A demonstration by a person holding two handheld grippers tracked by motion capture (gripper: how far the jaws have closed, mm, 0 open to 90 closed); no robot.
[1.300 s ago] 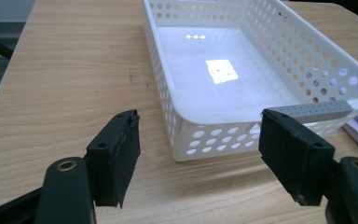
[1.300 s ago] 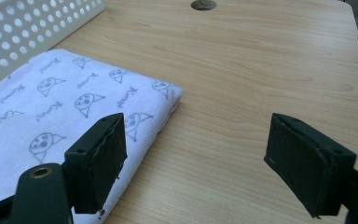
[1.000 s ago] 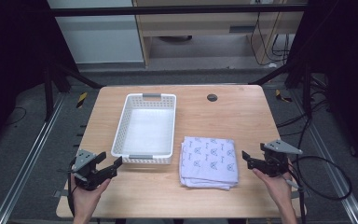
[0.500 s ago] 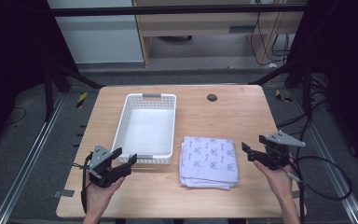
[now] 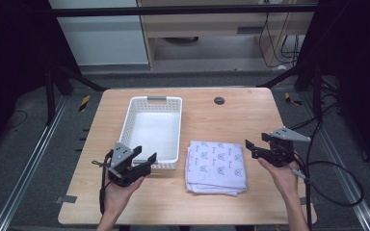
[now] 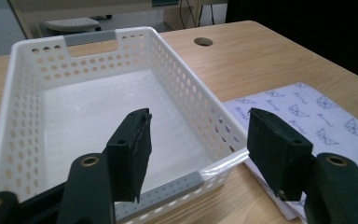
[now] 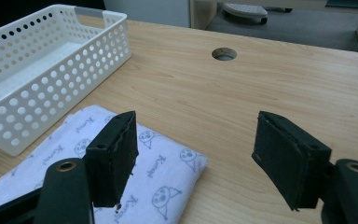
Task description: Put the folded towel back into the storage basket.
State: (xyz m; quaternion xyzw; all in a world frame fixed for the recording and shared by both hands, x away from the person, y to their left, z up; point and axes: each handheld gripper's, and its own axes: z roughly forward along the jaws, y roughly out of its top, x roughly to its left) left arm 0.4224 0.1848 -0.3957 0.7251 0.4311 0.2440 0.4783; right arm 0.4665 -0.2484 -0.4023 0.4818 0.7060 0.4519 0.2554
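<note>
Left tool (image 5: 144, 160) beside basket (image 5: 153, 130), right tool (image 5: 250, 147) angled toward folded cloth (image 5: 216, 166)

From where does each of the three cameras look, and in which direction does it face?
High view: above the person's side, facing forward and down on the wooden table; both forearms and hands show.
Left gripper view: on the left gripper, facing the white perforated plastic basket; open black jaws show.
Right gripper view: on the right gripper, facing the folded cat-print cloth; open jaws show.
Shared: basket and cloth.
</note>
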